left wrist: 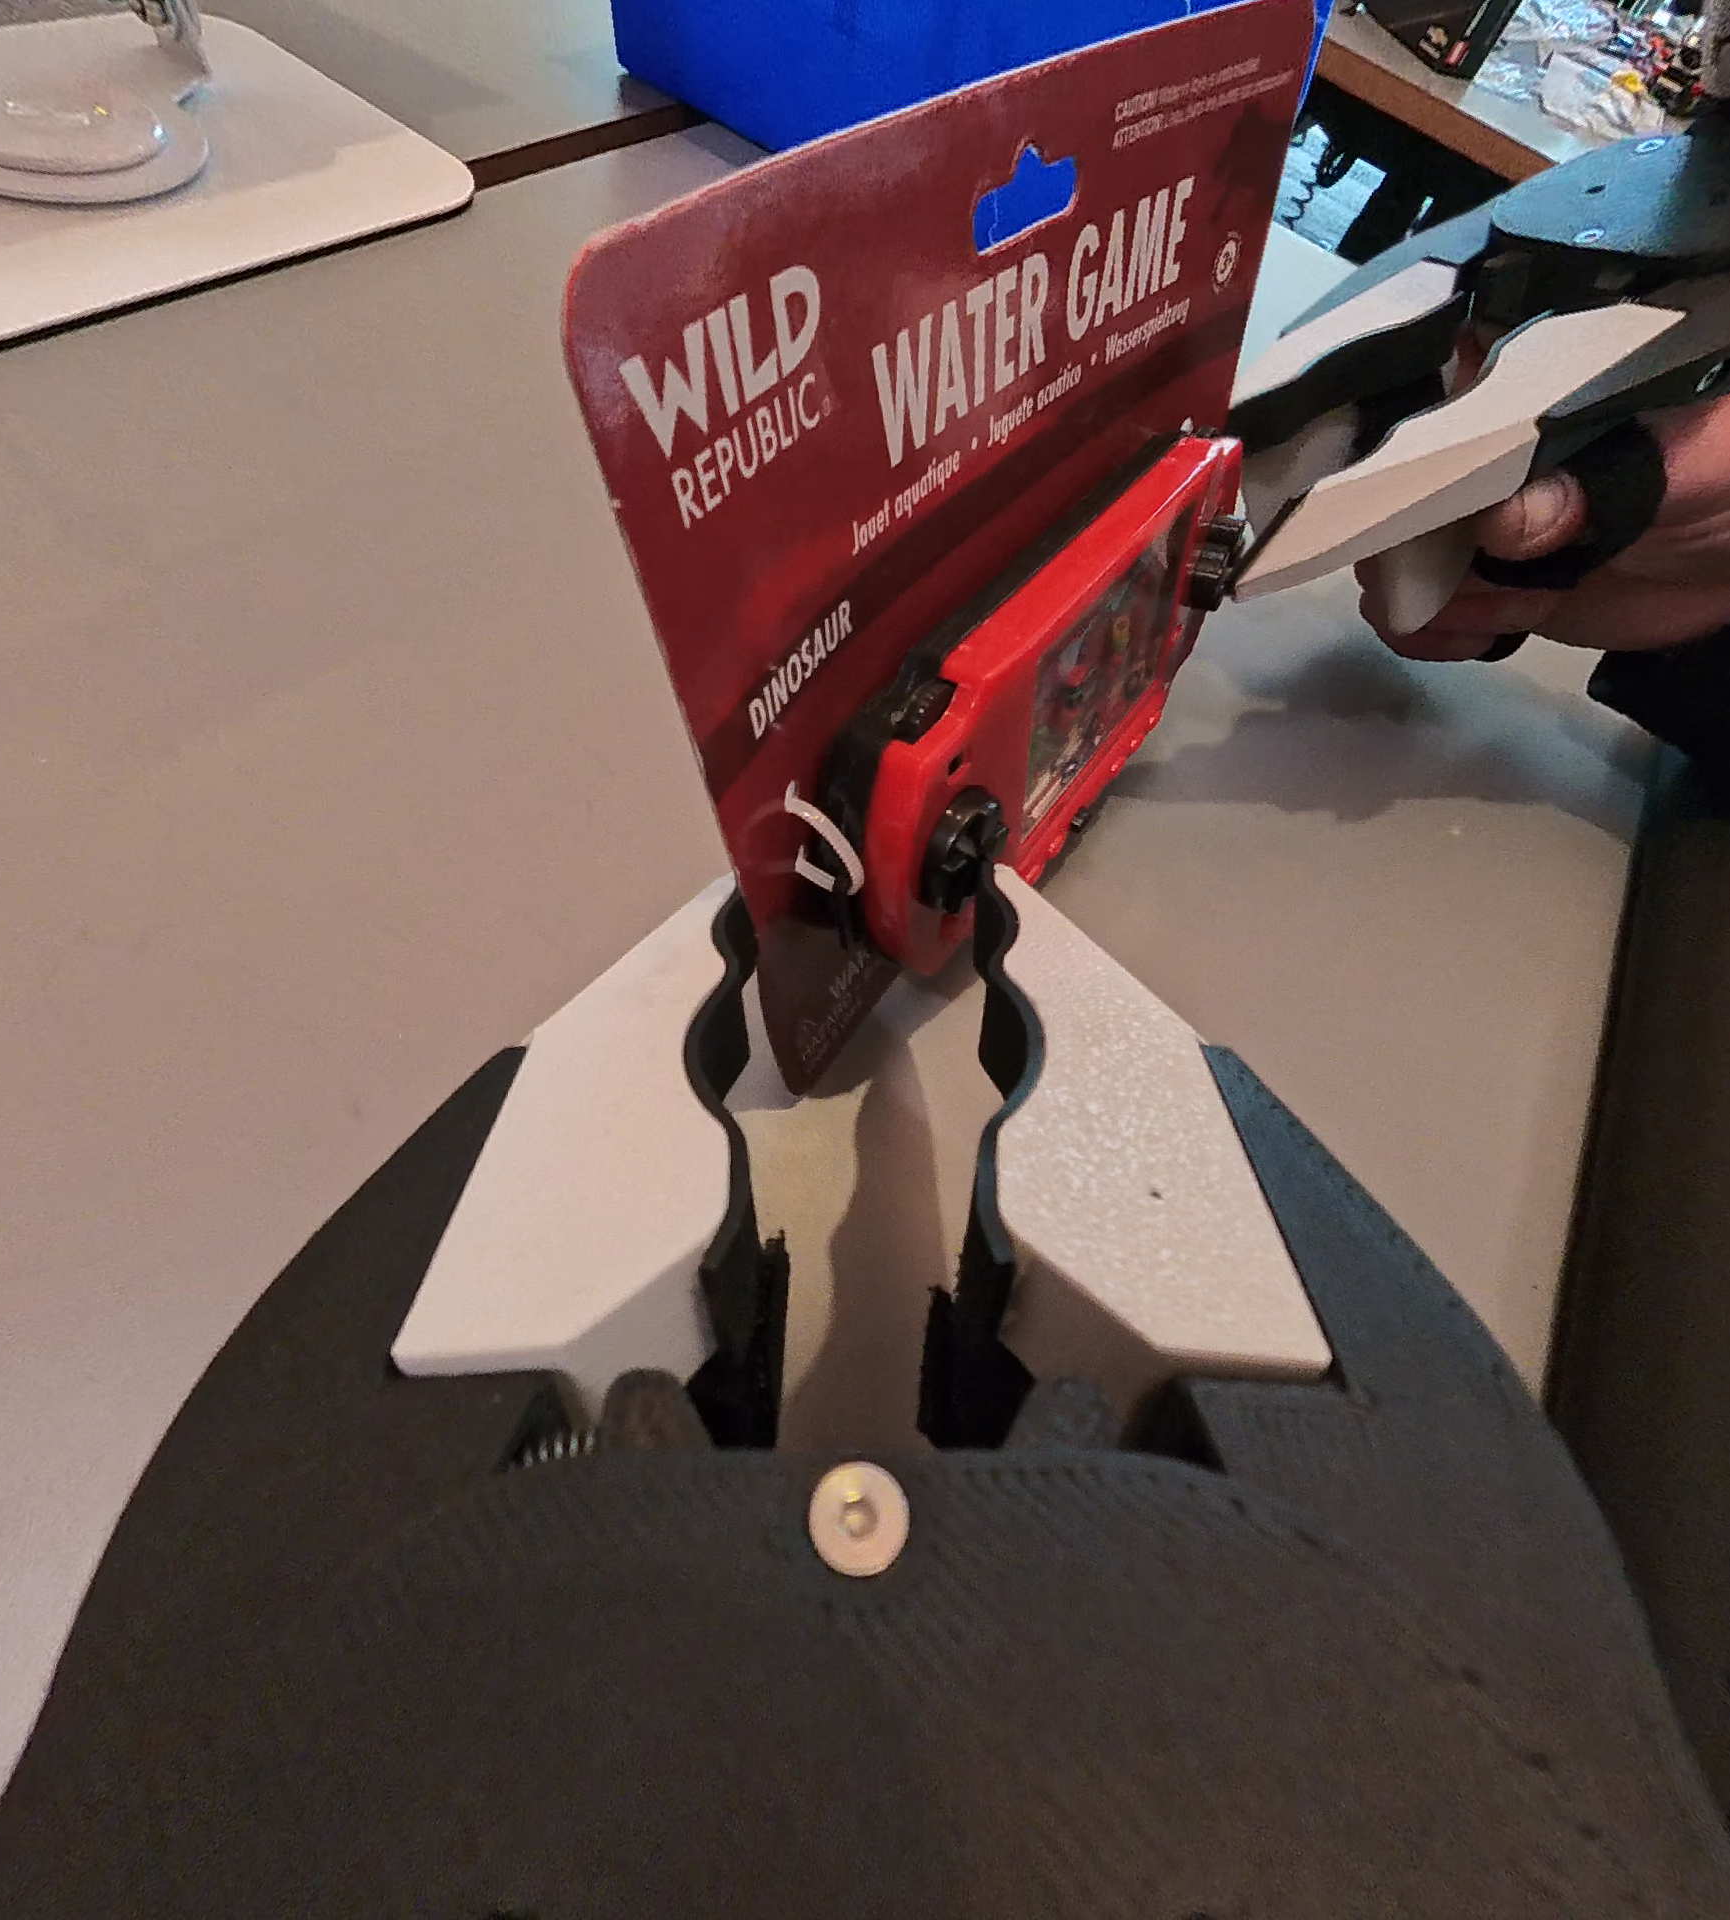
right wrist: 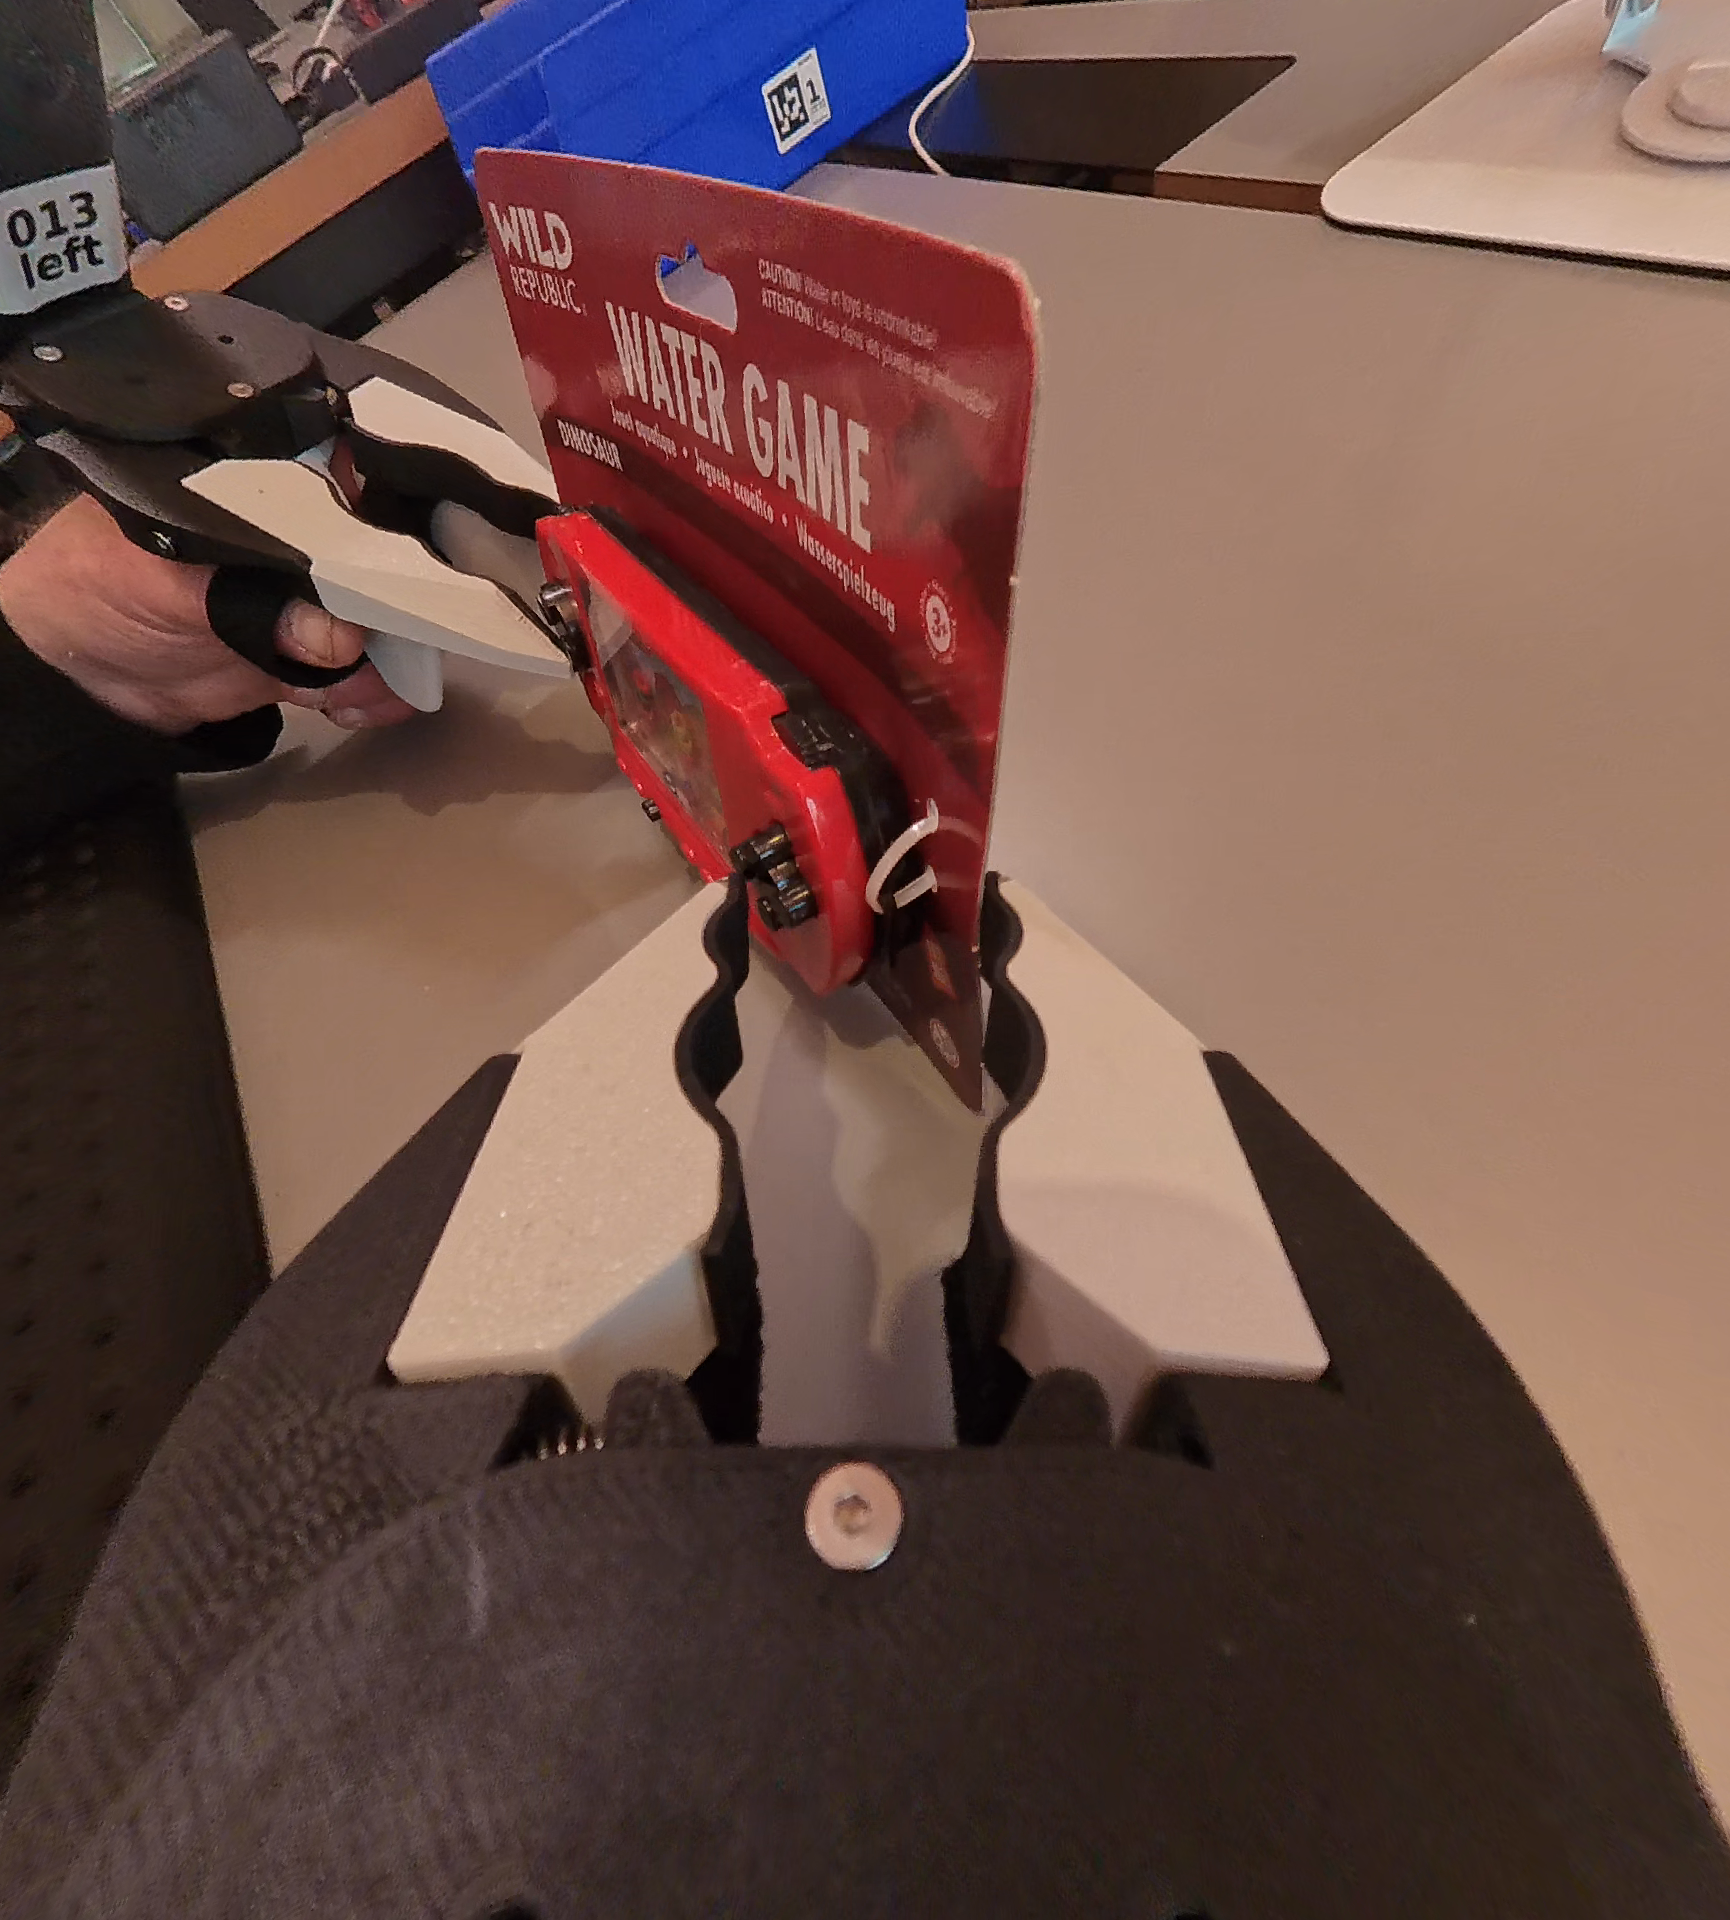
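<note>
My left gripper (left wrist: 866, 914) has its fingers clamped on the near end of a red toy game (left wrist: 1037, 707) tied to a red card (left wrist: 902, 436), card against one finger, a black knob against the other. My right gripper (right wrist: 856, 925) is closed on the opposite end the same way. The toy's long axis runs straight between both tools, held upright above the grey table (left wrist: 217, 675).
</note>
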Demonstrator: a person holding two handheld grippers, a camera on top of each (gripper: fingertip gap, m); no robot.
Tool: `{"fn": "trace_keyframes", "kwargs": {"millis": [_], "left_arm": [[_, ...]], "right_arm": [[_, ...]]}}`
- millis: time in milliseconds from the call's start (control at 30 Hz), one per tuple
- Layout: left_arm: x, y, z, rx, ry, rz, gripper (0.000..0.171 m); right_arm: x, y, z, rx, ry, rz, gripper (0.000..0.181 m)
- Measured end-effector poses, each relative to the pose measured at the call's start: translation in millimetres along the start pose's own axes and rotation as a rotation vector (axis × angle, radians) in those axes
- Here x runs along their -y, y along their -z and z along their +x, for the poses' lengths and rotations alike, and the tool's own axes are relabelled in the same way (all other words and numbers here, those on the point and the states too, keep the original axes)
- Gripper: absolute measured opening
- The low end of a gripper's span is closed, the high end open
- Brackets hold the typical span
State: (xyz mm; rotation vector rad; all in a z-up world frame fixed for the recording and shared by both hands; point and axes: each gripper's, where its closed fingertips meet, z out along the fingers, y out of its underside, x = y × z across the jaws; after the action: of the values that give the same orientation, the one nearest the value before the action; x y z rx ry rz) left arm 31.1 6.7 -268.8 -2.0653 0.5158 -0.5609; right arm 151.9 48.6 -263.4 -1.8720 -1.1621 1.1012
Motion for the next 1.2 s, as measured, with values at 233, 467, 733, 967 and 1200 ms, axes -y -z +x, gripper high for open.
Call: {"fn": "trace_keyframes", "kwargs": {"millis": [233, 467, 733, 967, 1200], "left_arm": [[0.0, -0.5, -0.9, 0.0, 0.006, 0.002, 0.039], [0.5, -0.1, -1.3, -0.001, 0.012, 0.007, 0.039], [0.6, -0.1, -0.3, -0.001, 0.009, 0.007, 0.04], [0.8, -0.1, -0.1, -0.002, 0.012, 0.009, 0.04], [1.0, -0.6, -0.1, -0.002, 0.012, 0.009, 0.04]], "right_arm": [[2.7, -0.5, 0.5, -0.019, 0.06, 0.009, 0.031], [4.1, -1.7, 2.6, -0.022, 0.038, 0.02, 0.036], [2.7, -1.6, 3.0, -0.014, 0.027, 0.018, 0.039], [2.4, -1.0, 2.7, -0.008, 0.03, 0.019, 0.039], [-1.4, -0.7, 1.8, -0.053, 0.133, -0.009, 0.042]]}}
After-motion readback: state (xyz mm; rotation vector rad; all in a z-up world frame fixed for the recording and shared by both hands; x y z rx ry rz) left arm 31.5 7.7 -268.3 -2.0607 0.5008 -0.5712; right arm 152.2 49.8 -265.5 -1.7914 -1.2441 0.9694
